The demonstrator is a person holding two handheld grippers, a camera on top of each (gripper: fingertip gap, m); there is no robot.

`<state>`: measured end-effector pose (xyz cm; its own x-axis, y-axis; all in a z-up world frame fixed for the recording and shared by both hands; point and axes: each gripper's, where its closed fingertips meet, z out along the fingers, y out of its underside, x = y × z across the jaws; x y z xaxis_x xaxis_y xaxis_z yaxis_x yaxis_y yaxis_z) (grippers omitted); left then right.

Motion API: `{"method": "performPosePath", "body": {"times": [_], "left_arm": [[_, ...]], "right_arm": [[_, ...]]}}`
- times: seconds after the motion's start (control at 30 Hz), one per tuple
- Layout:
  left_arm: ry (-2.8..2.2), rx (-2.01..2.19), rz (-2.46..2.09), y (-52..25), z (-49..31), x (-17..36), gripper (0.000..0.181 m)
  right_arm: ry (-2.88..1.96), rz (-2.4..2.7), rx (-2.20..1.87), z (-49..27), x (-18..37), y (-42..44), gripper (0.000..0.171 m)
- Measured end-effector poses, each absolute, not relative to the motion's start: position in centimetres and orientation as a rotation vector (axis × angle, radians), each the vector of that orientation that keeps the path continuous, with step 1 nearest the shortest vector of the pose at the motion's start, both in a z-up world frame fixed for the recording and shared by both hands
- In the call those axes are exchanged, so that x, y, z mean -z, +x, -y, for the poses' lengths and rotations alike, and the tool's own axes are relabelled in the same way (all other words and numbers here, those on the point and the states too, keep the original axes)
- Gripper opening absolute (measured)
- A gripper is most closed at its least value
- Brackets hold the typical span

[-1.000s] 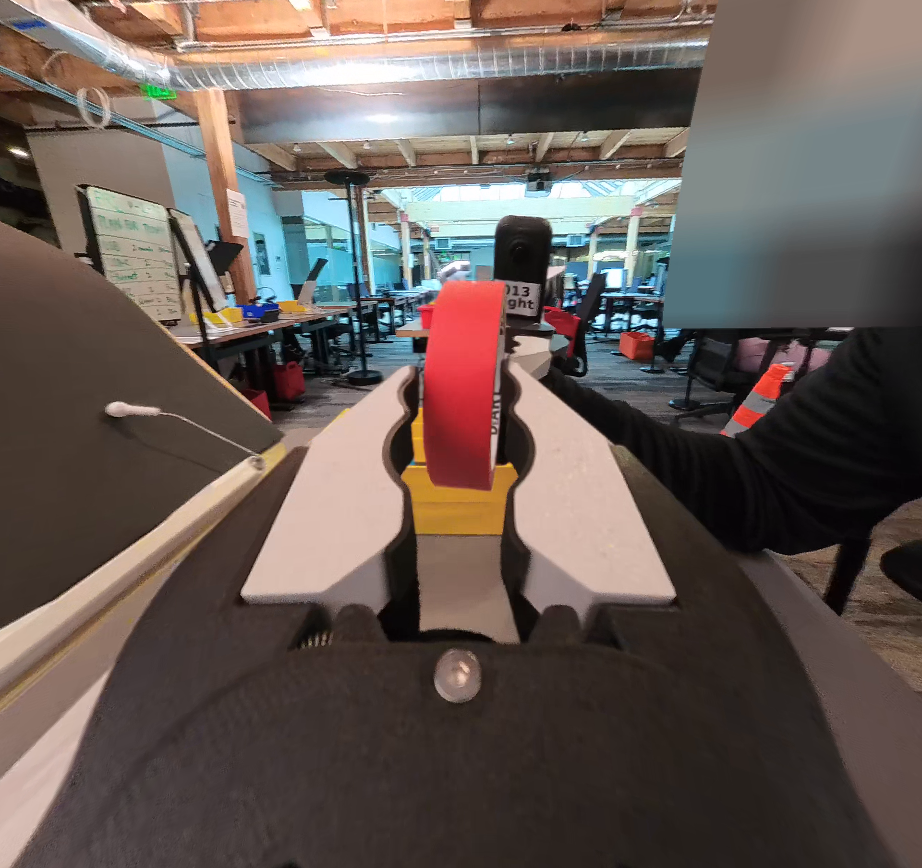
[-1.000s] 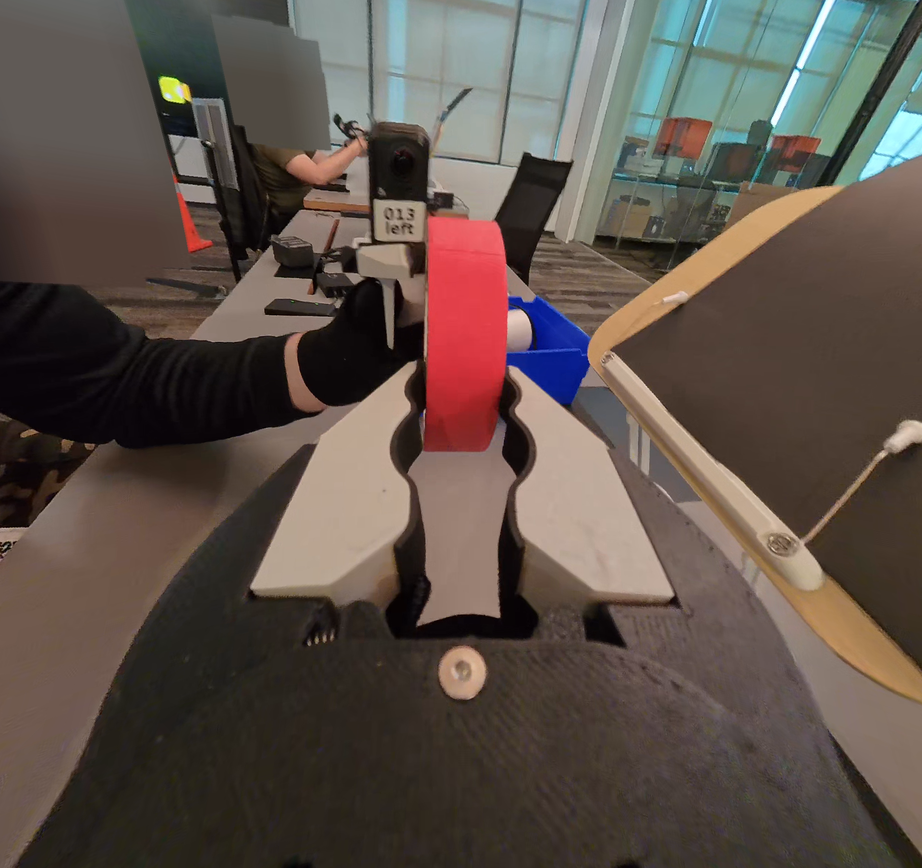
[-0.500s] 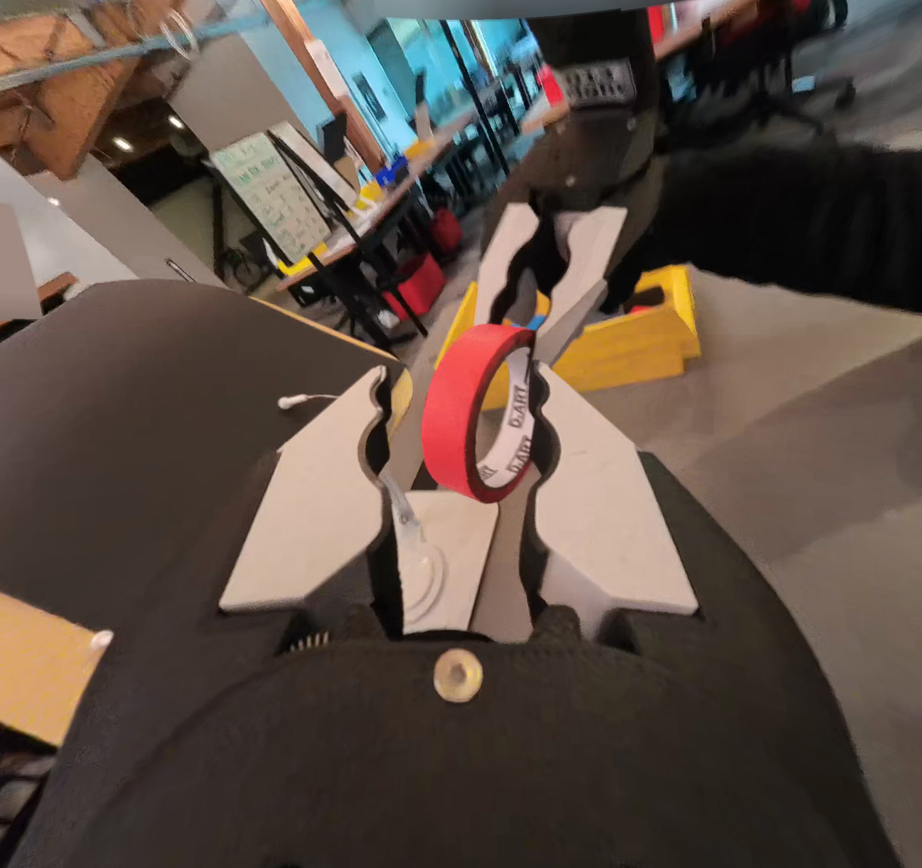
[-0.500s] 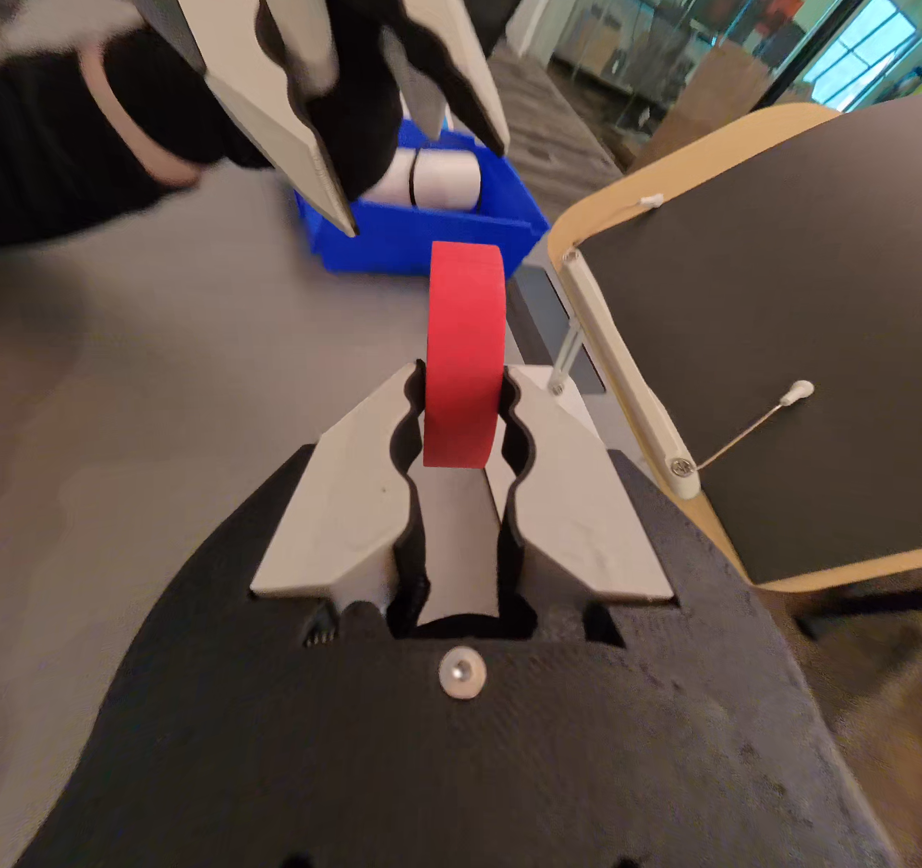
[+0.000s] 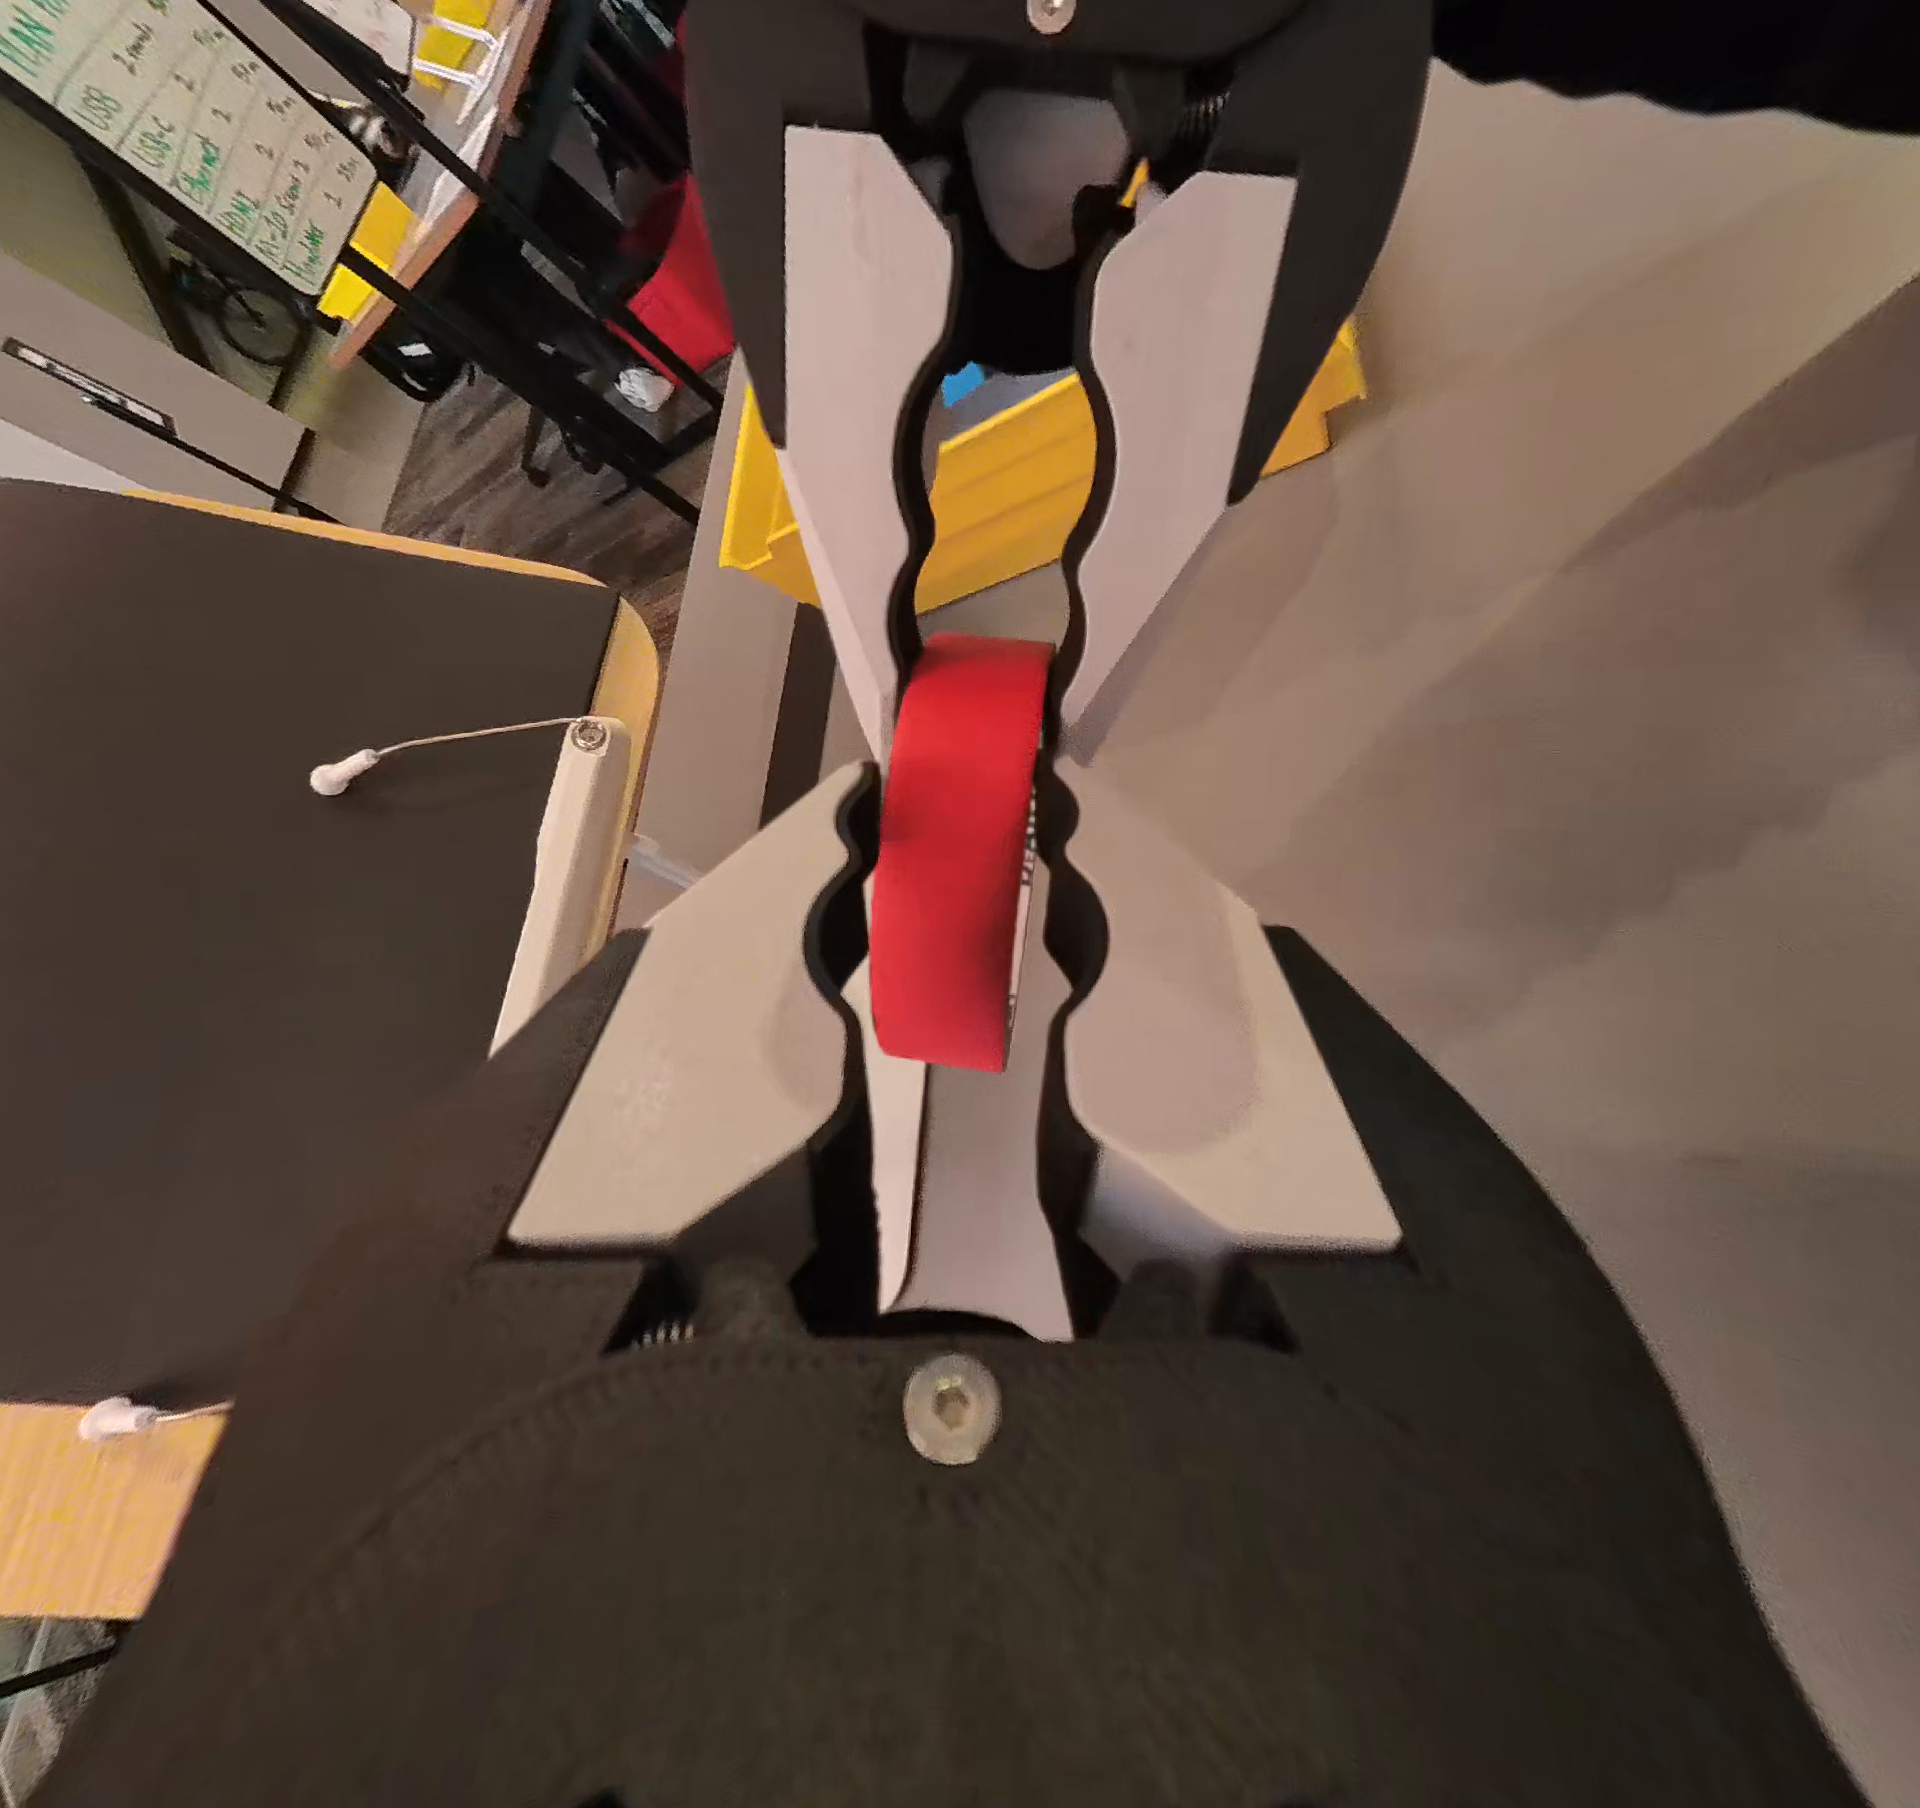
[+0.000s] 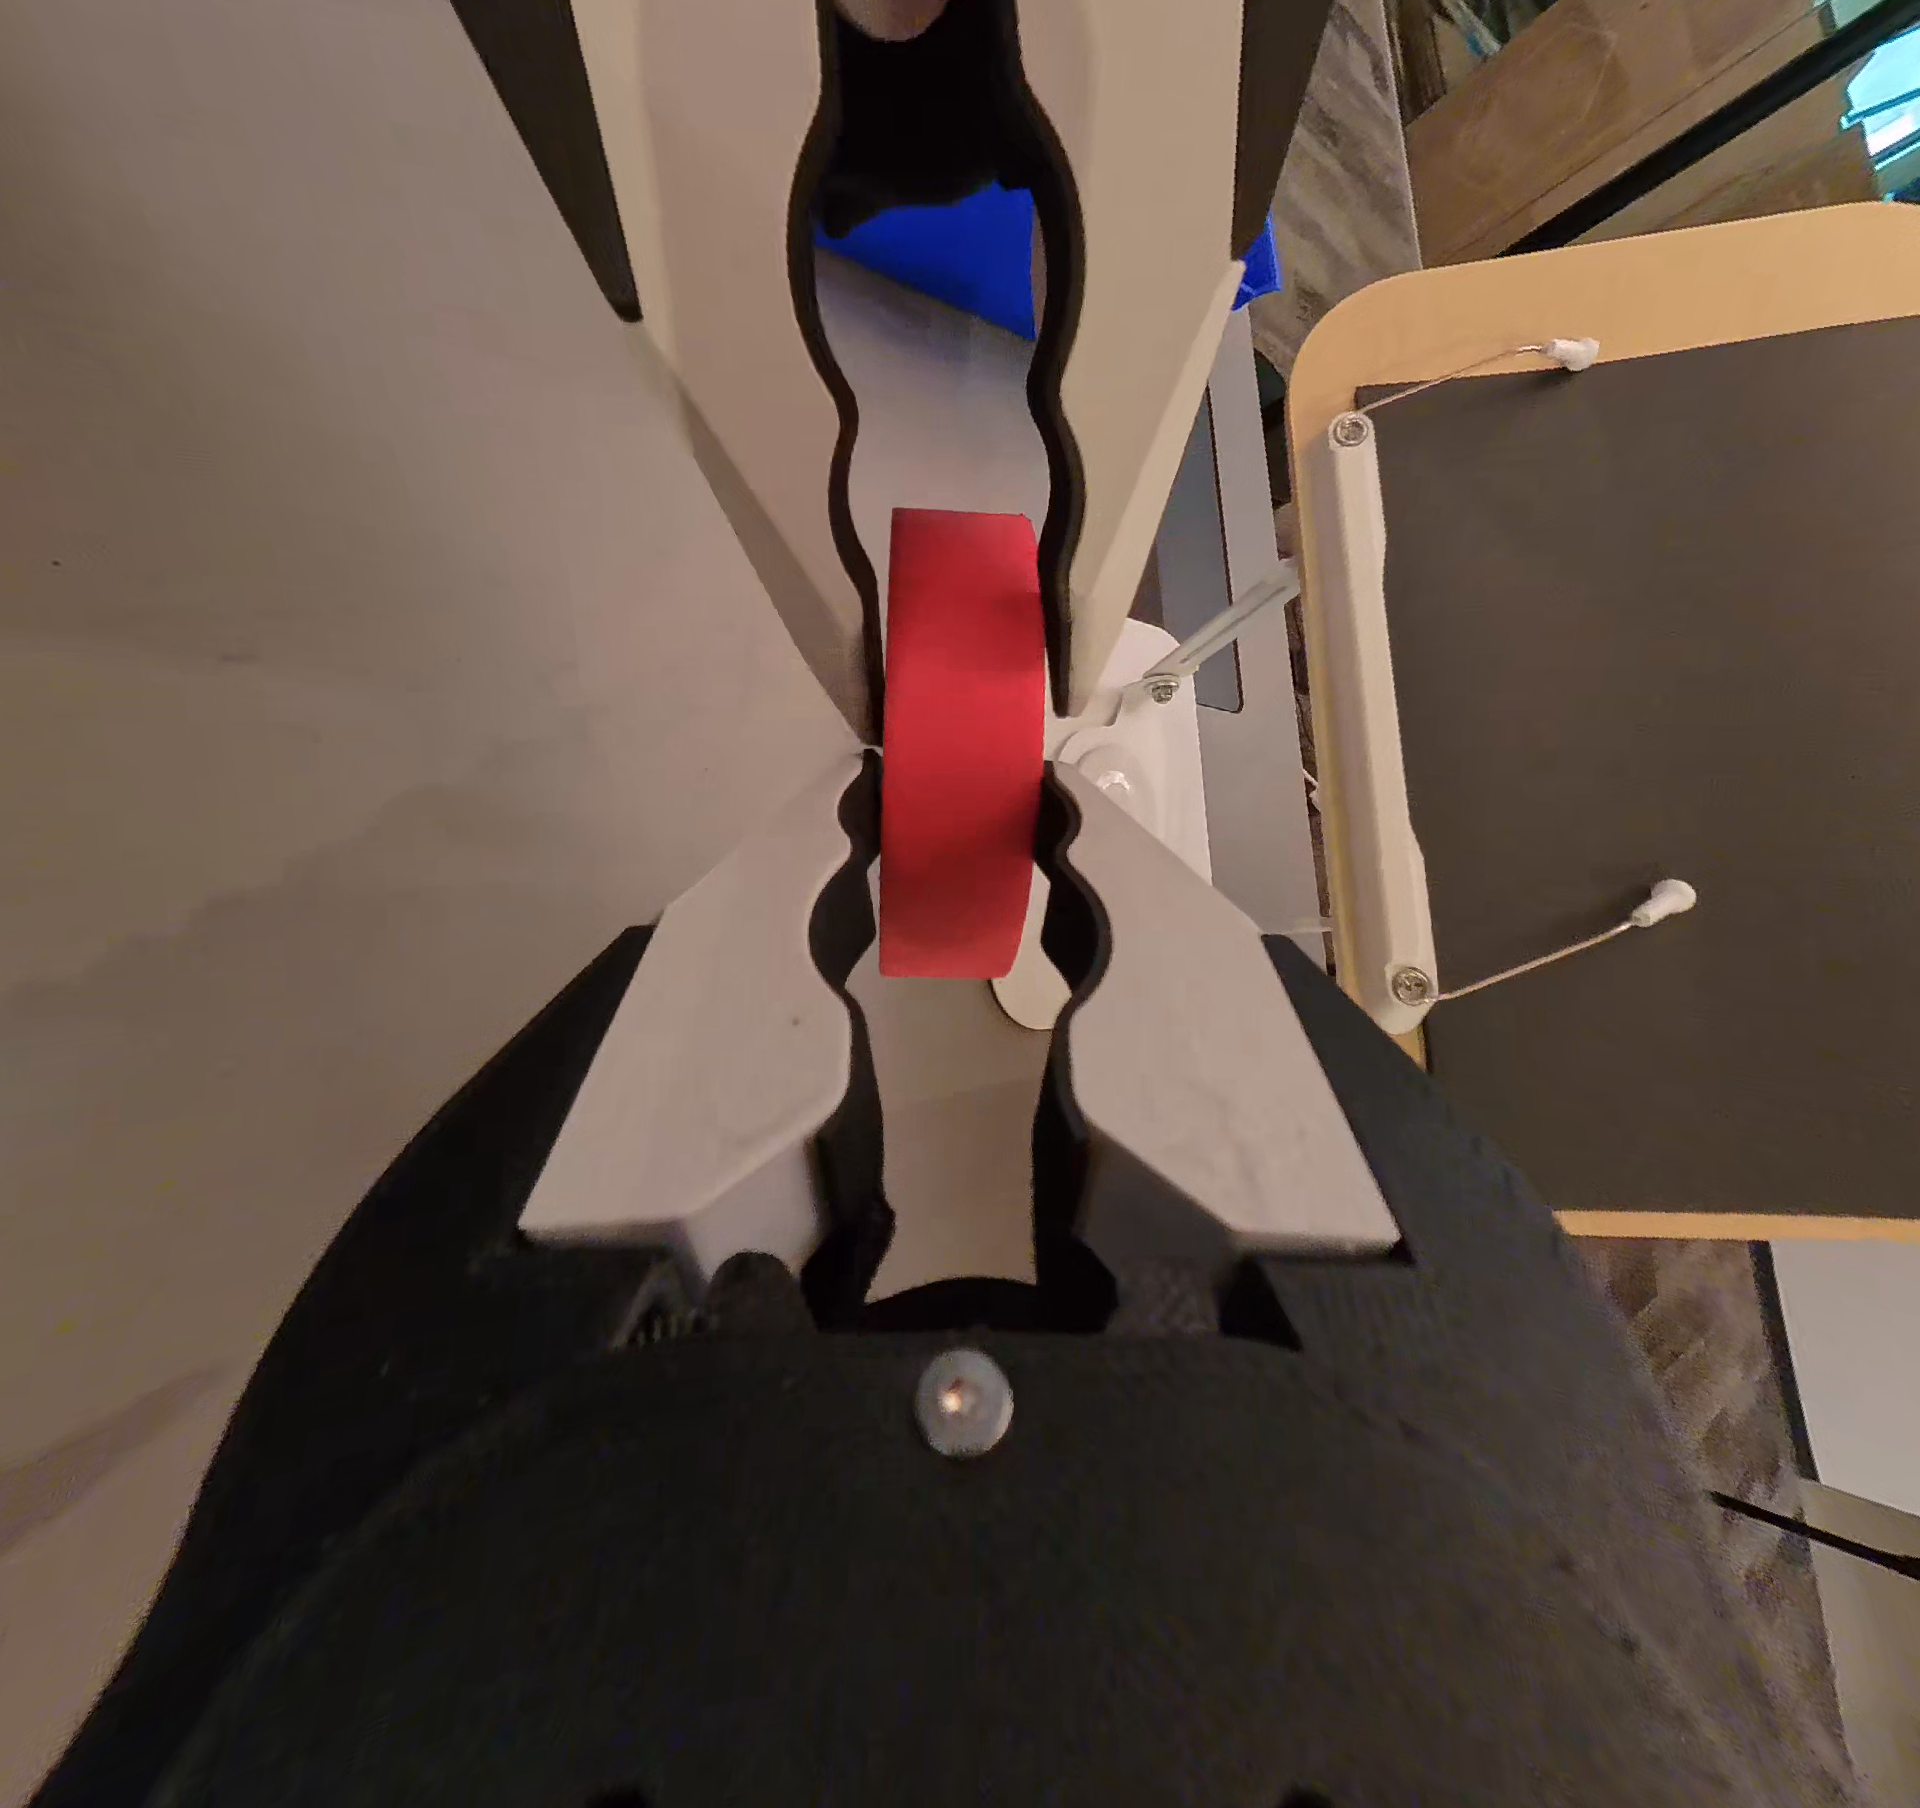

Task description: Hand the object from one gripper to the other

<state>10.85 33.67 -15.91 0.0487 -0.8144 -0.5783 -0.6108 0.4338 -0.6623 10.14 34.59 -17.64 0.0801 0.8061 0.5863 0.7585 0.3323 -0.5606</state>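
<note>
Red tape roll [image 5: 956, 865] found upright on edge between both tools, tip to tip above the grey surface [image 5: 1558, 823]. Left tool [image 5: 961, 802] seen narrowly parted, right pad touching the roll's side, a slim gap noted at the left pad. Right tool [image 6: 958, 792] clamped on the roll, both pads pressing its flanks. Opposing fingertips nearly touching beside the roll. Yellow bin [image 5: 997, 511] observed behind the right tool, blue bin [image 6: 935, 252] behind the left.
</note>
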Motion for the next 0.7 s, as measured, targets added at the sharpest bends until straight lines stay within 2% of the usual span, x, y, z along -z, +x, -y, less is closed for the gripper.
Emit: {"method": "performPosePath", "body": {"times": [0.23, 0.33, 0.4, 0.7], "left_arm": [[-1.247, 0.224, -1.646, 10.4, -33.9, 15.8, 0.026], [-1.243, 0.282, -1.616, 10.1, -33.9, 15.2, 0.026], [-1.233, 0.339, -1.567, 9.9, -34.2, 14.5, 0.026], [-1.048, 0.889, -1.207, 7.8, -33.2, 7.2, 0.025]], "right_arm": [[-1.388, 1.643, -0.022, -35.0, 17.1, 9.8, 0.028], [-1.363, 1.565, -0.042, -35.4, 15.7, 9.8, 0.056], [-1.342, 1.509, -0.087, -35.5, 14.5, 10.0, 0.066], [-1.289, 1.315, -0.472, -35.4, 11.4, 11.2, 0.061]]}}
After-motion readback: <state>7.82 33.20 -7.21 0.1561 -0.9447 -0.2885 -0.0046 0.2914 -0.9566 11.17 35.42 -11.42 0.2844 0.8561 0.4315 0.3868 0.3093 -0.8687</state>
